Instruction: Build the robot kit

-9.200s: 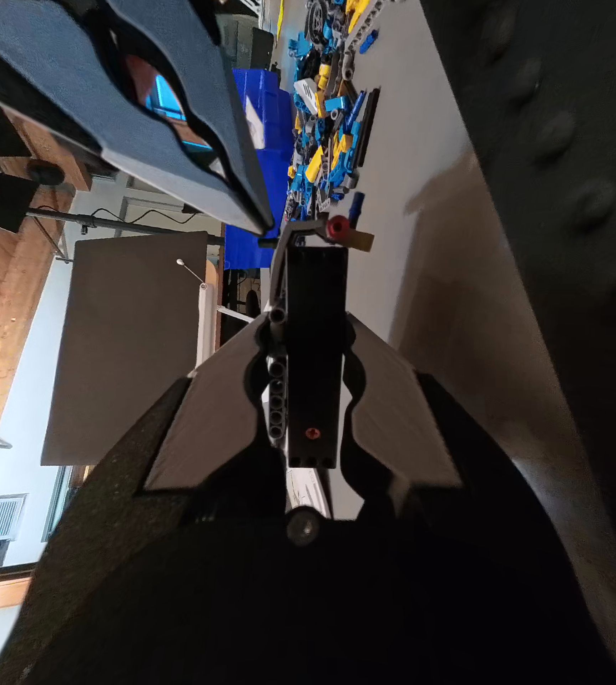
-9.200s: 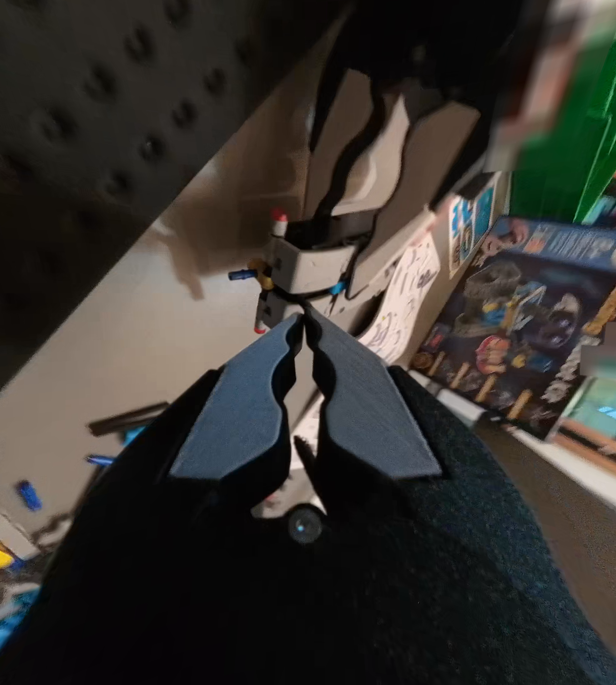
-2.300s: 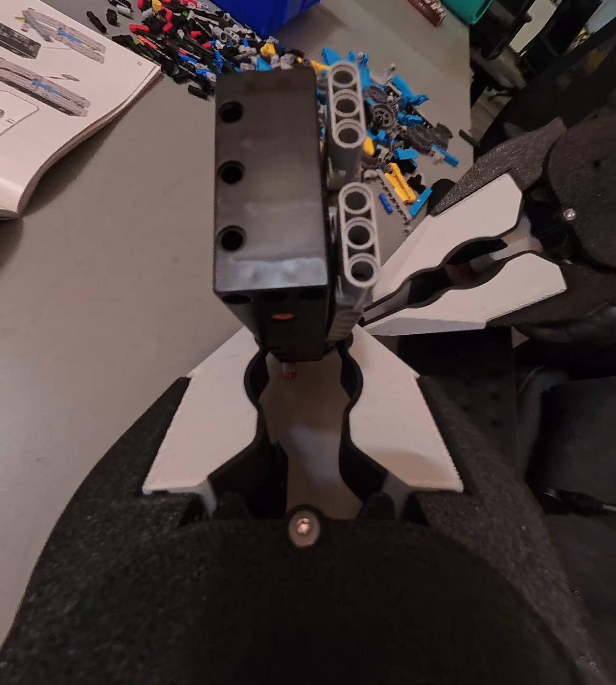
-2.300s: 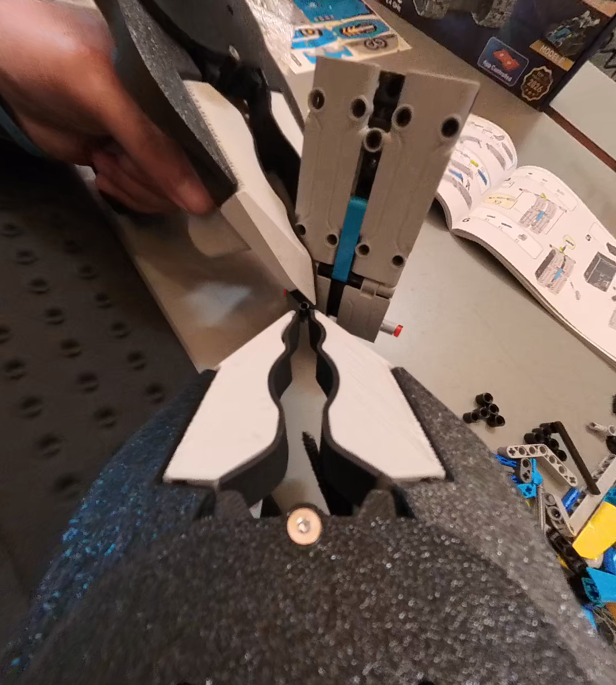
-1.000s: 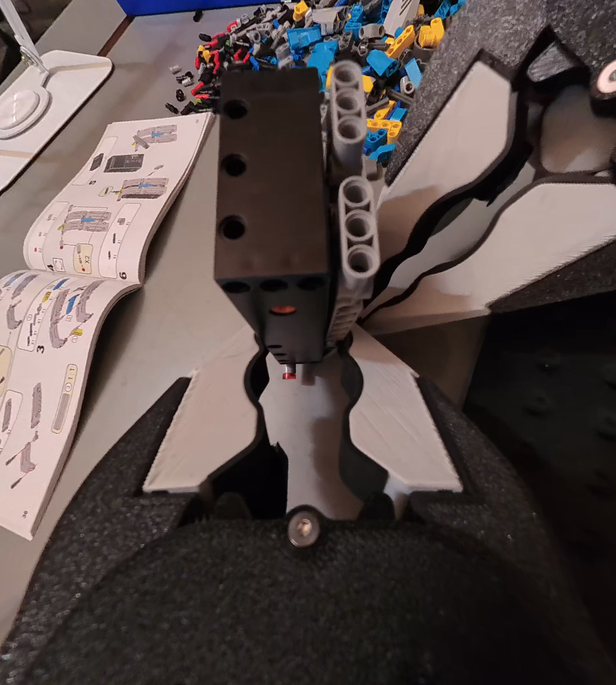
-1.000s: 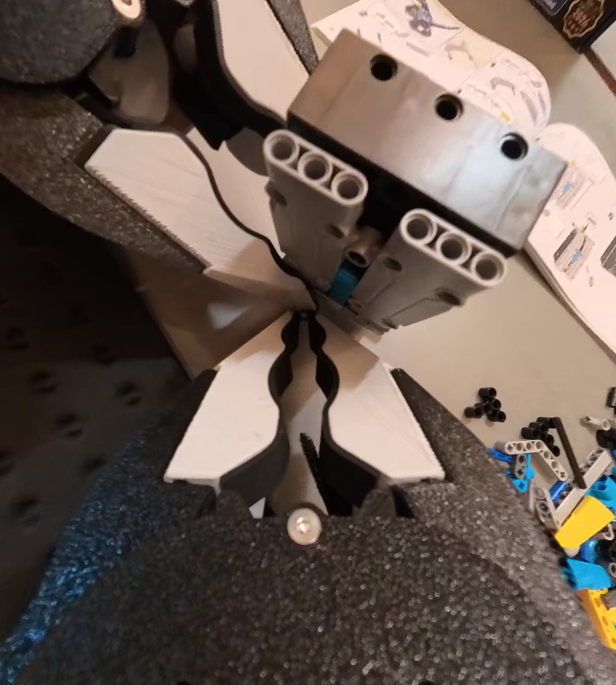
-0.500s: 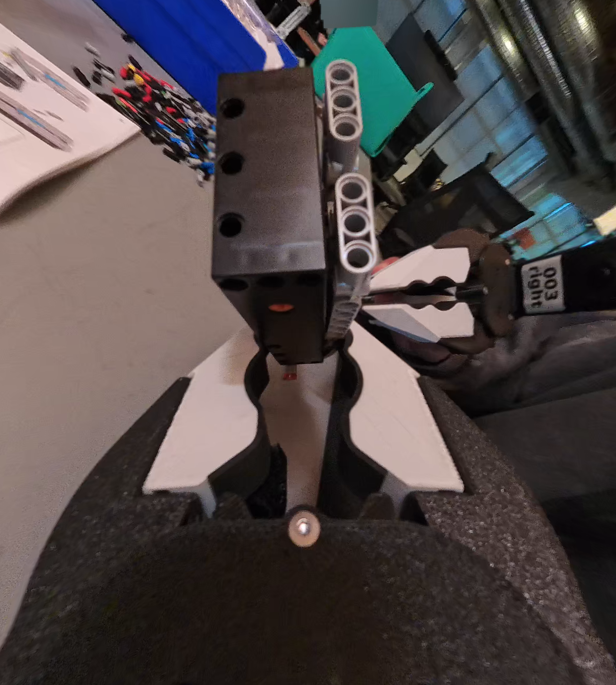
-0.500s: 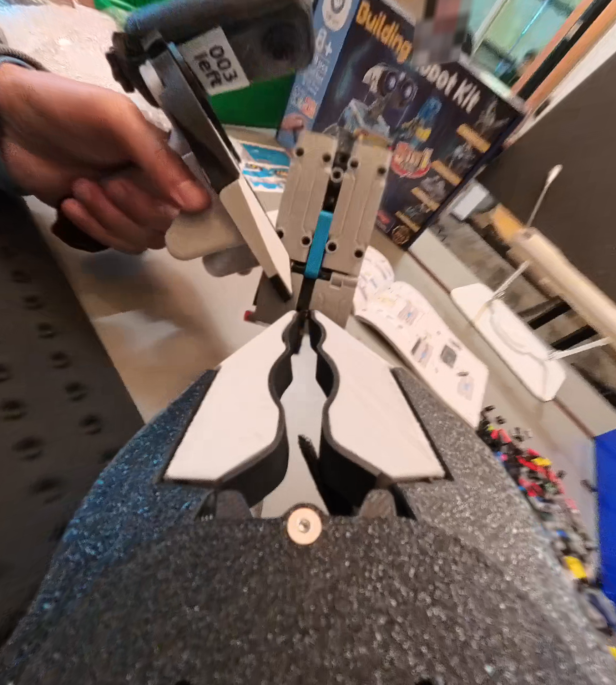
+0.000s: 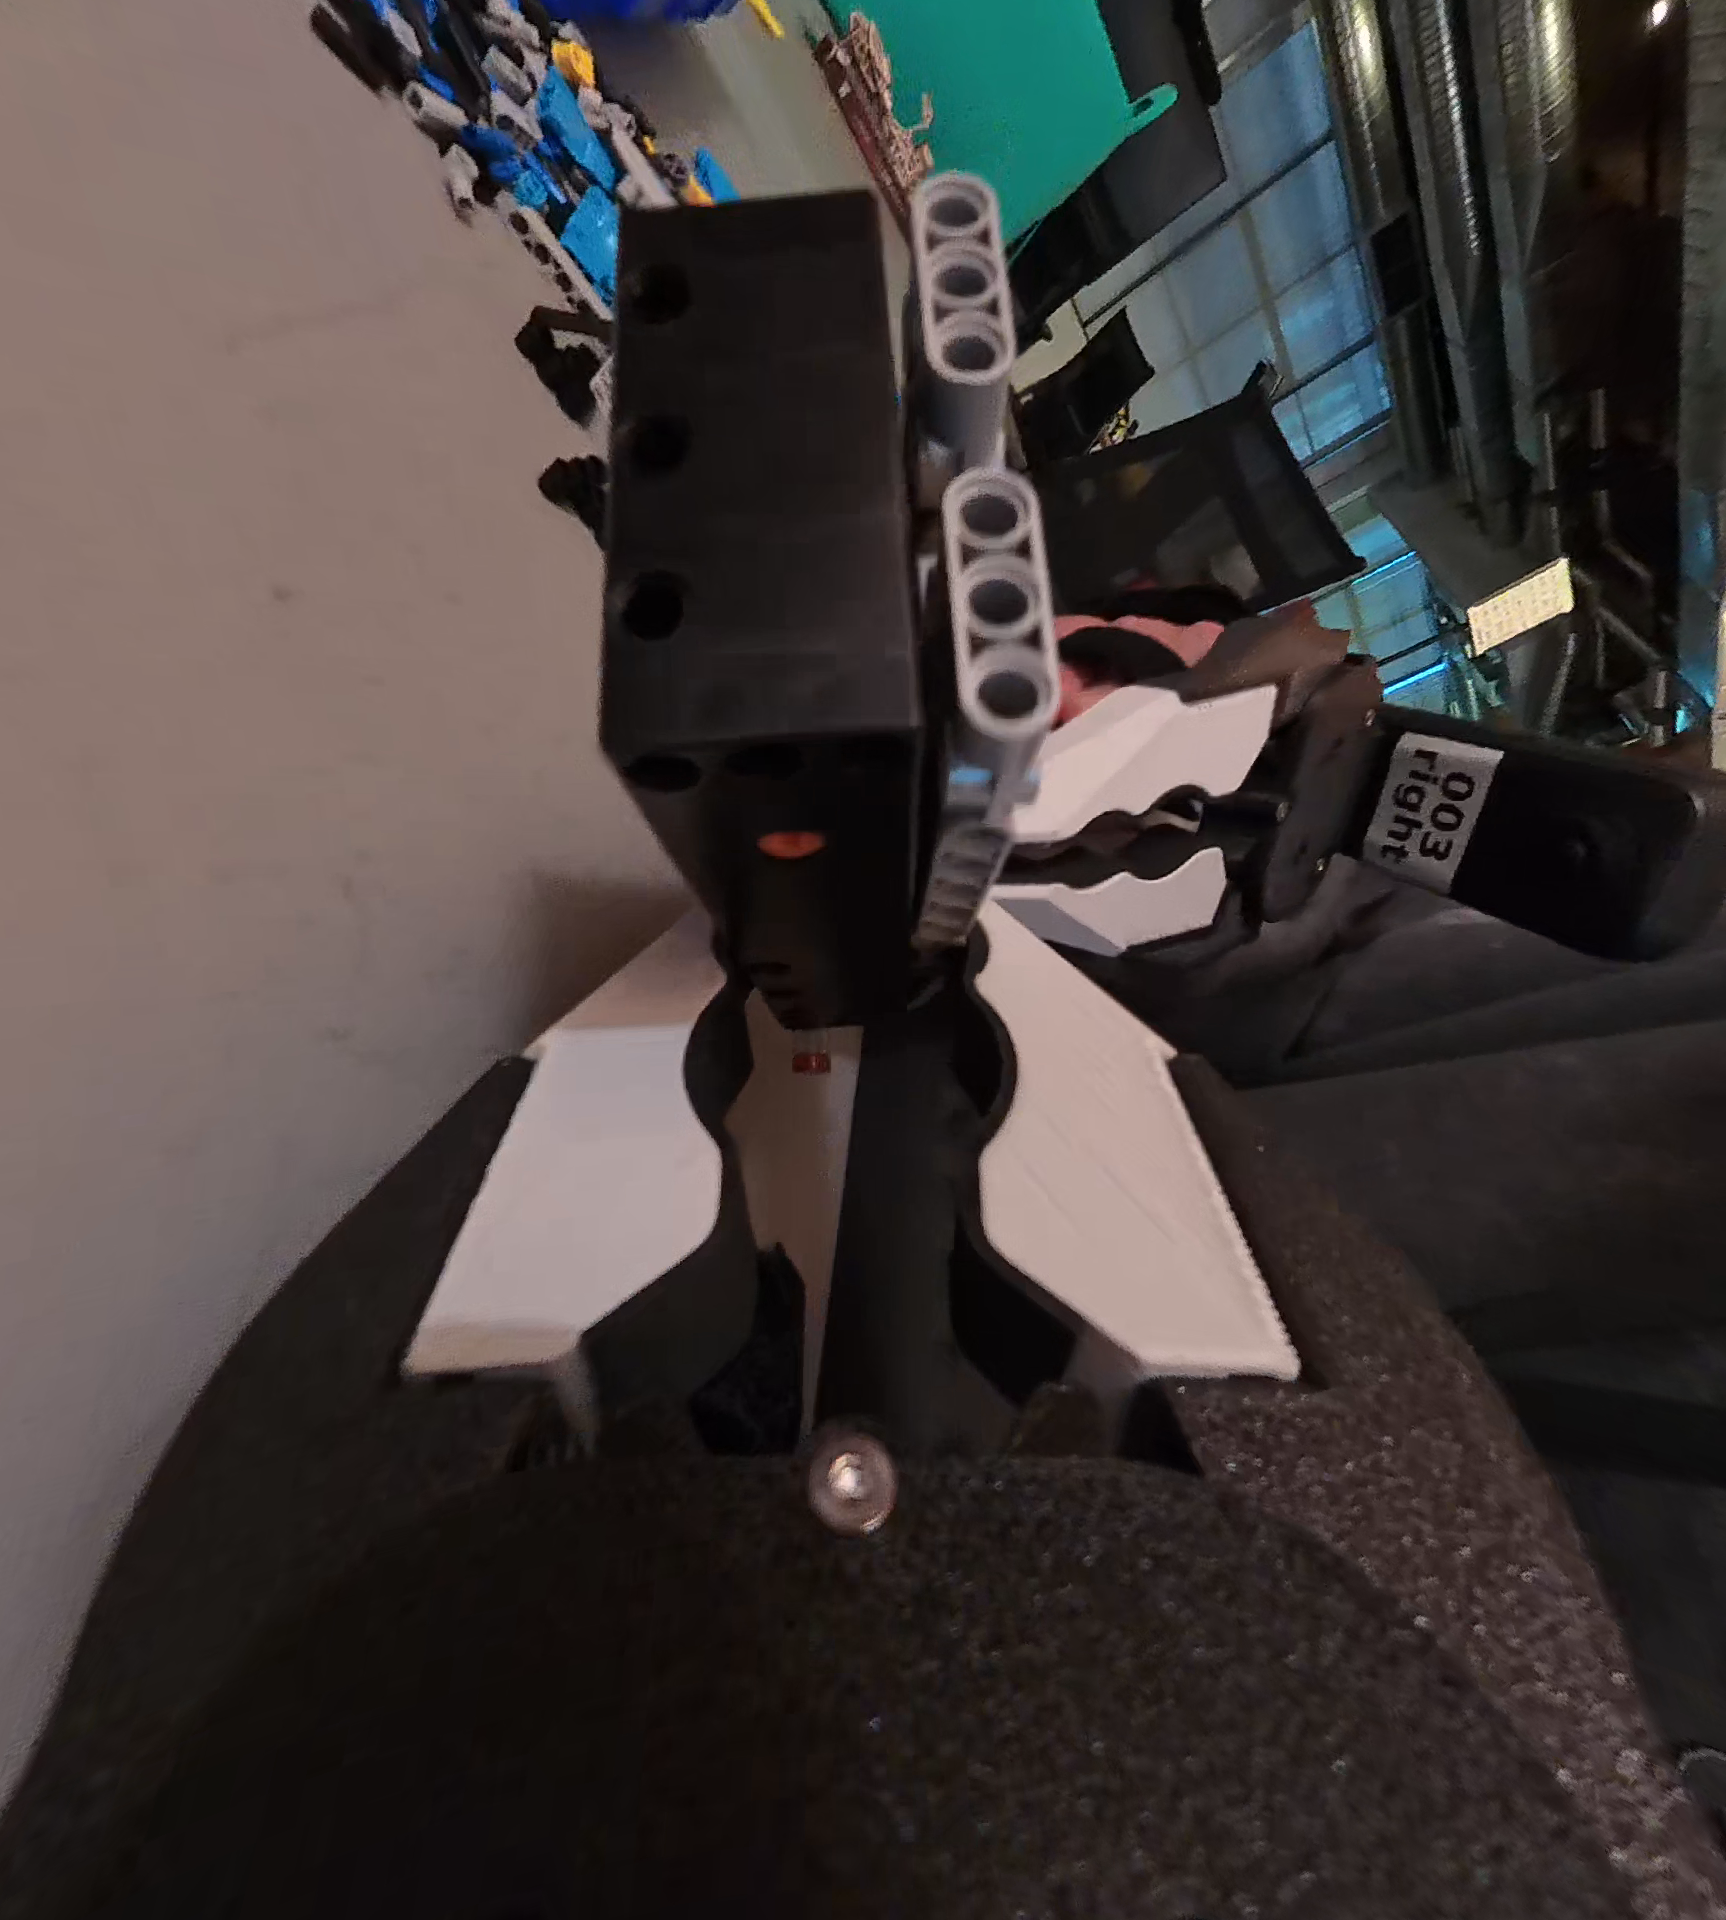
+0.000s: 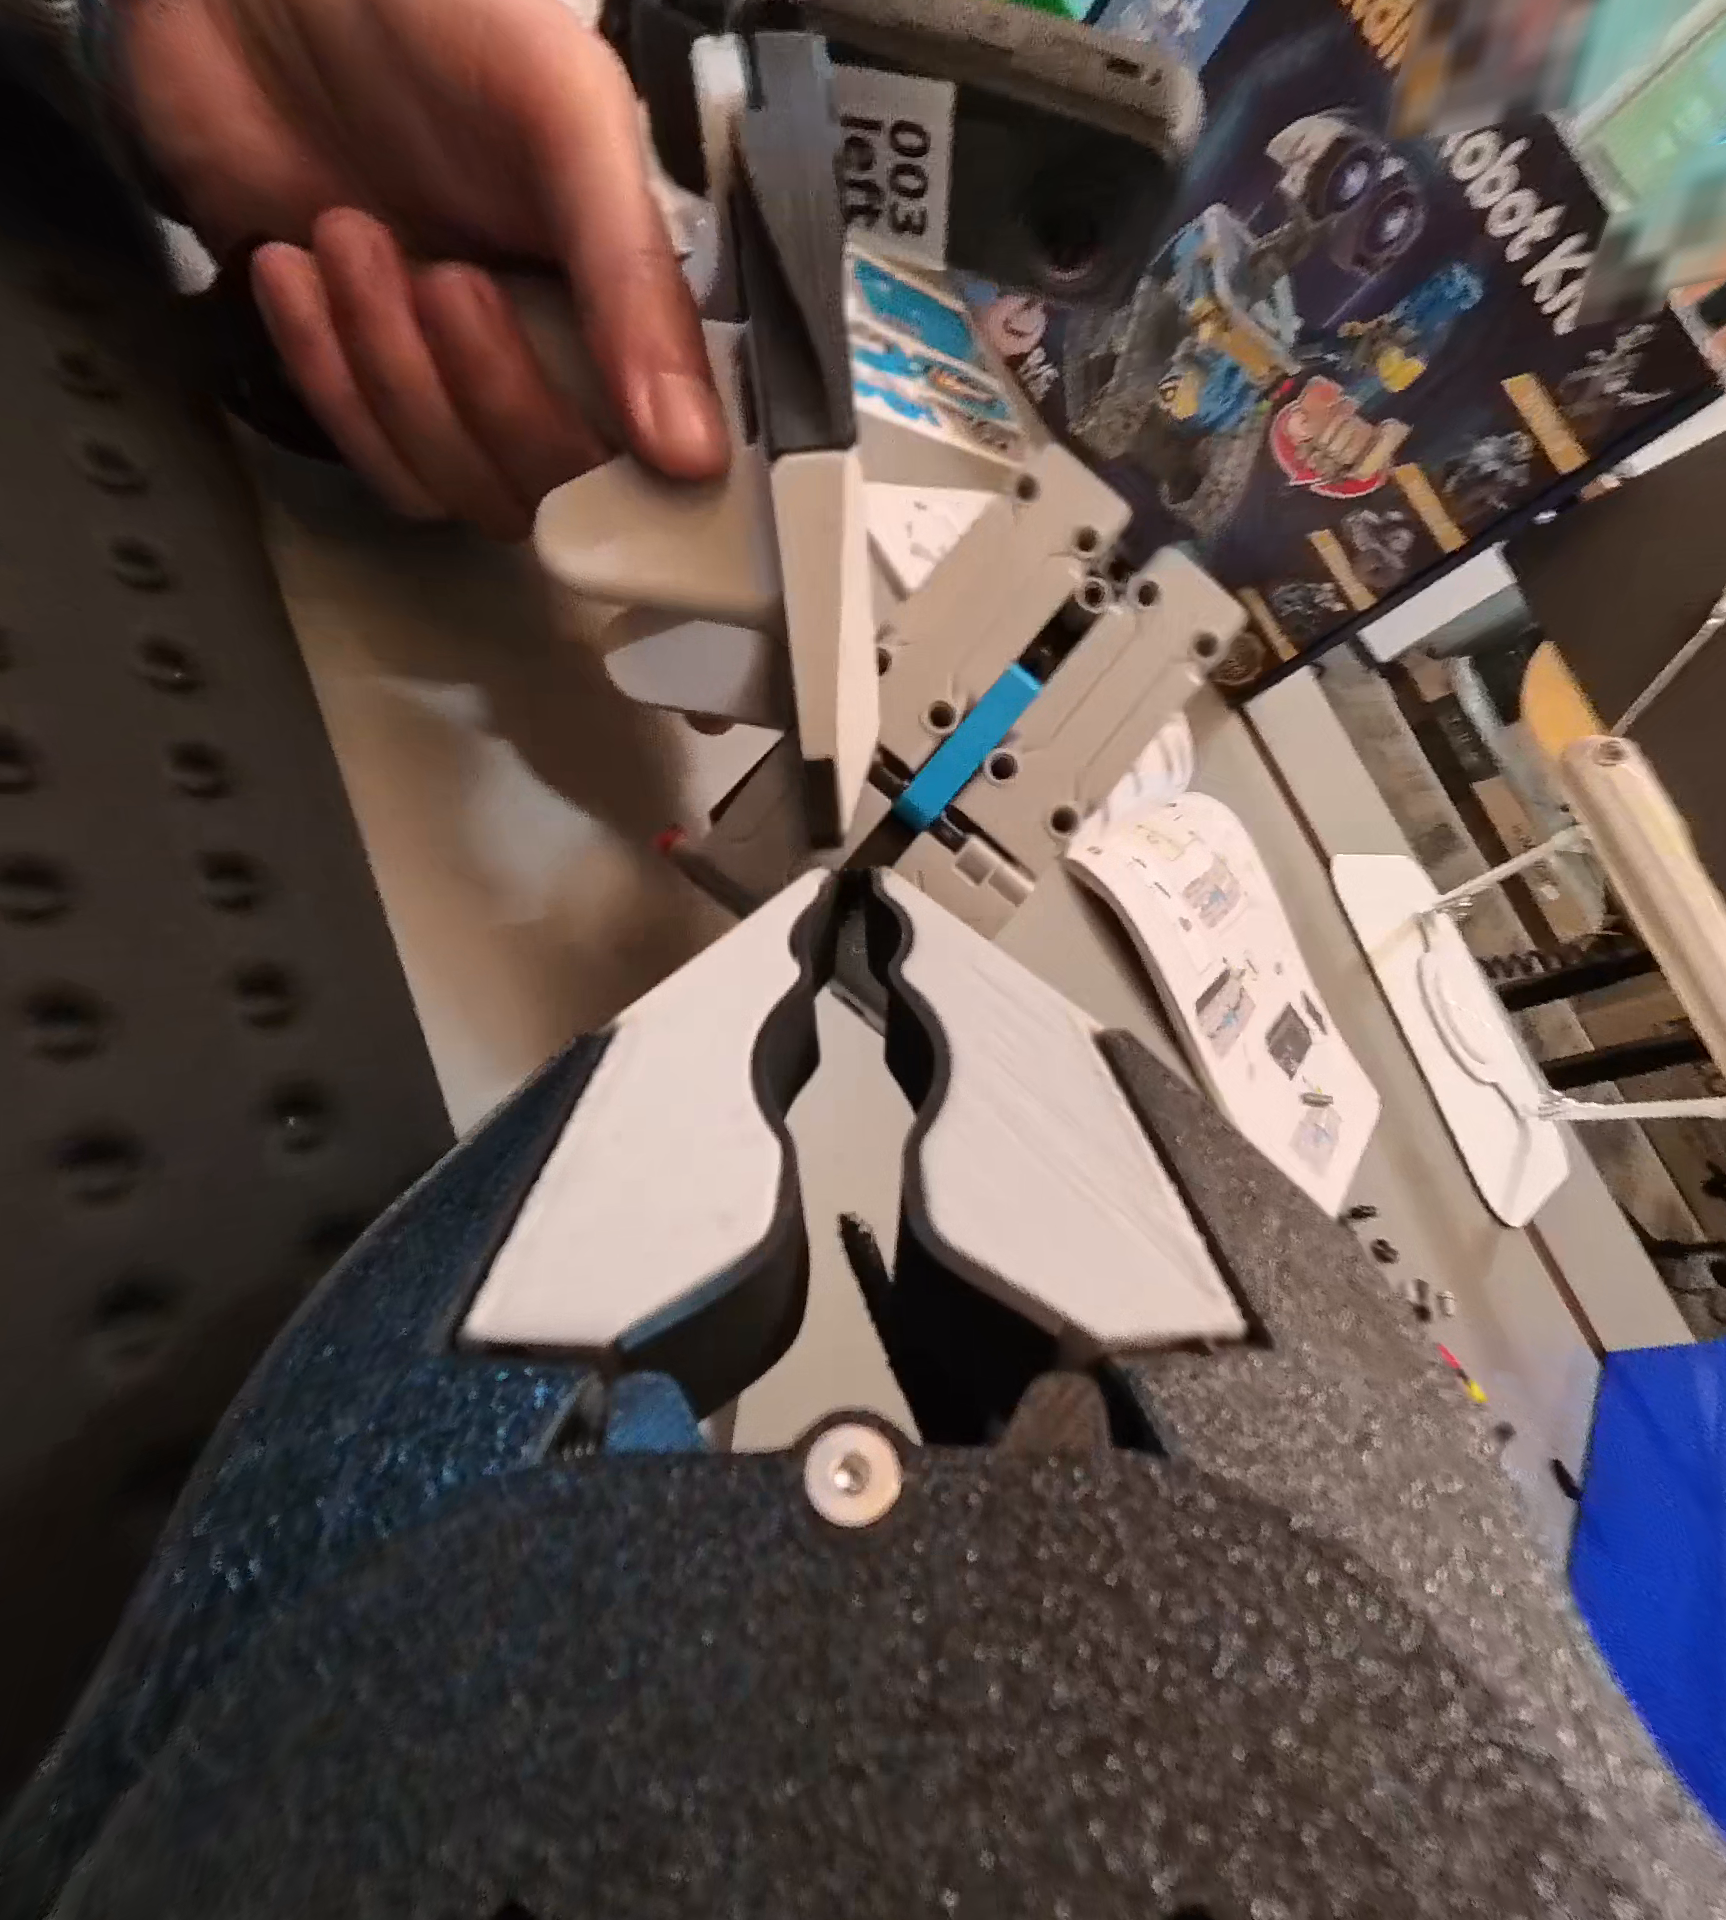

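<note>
Block assembly (image 9: 765,582), black box with grey beams, sits at twelve o'clock, pinched by our left gripper (image 9: 843,987); our right gripper (image 10: 854,894), nearly pressed together, nips its edge. We risk twisting it loose.

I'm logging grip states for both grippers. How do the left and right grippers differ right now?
The left gripper is spread around the wide black block of the brick assembly, while the right gripper is nearly shut, its tips pinching something thin at the assembly's grey side; what exactly is unclear. The left holds the assembly's end; the right meets it from the side. Both have white fingers and foam-covered bodies.
</note>
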Demonstrator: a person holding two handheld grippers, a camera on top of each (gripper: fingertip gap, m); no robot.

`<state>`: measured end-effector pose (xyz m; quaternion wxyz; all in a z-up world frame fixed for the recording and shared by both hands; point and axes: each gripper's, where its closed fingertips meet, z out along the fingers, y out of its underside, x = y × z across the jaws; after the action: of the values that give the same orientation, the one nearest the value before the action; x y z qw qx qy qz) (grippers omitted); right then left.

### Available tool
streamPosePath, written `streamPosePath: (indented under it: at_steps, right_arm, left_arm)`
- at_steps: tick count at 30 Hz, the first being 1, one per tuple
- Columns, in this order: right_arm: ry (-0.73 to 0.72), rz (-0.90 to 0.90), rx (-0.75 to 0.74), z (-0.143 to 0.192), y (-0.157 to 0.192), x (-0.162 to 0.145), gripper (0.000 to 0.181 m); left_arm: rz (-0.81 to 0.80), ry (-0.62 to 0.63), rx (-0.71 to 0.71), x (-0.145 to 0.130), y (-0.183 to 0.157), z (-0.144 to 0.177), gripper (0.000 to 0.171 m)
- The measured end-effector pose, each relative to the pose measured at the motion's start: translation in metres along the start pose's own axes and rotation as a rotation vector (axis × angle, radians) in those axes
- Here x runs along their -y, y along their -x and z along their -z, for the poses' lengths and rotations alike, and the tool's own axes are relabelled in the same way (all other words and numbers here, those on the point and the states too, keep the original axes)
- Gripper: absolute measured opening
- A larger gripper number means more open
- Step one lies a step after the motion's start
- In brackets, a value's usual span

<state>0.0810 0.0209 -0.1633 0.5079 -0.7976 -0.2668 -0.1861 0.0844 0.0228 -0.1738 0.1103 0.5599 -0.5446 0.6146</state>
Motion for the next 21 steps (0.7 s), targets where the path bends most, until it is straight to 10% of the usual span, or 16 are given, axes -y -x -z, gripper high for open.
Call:
streamPosePath:
  at_steps: [21]
  right_arm:
    - [0.106, -0.207, 0.247, -0.015, 0.017, -0.021, 0.003]
  left_arm:
    - [0.141, 0.082, 0.060, -0.015, 0.022, -0.007, 0.048]
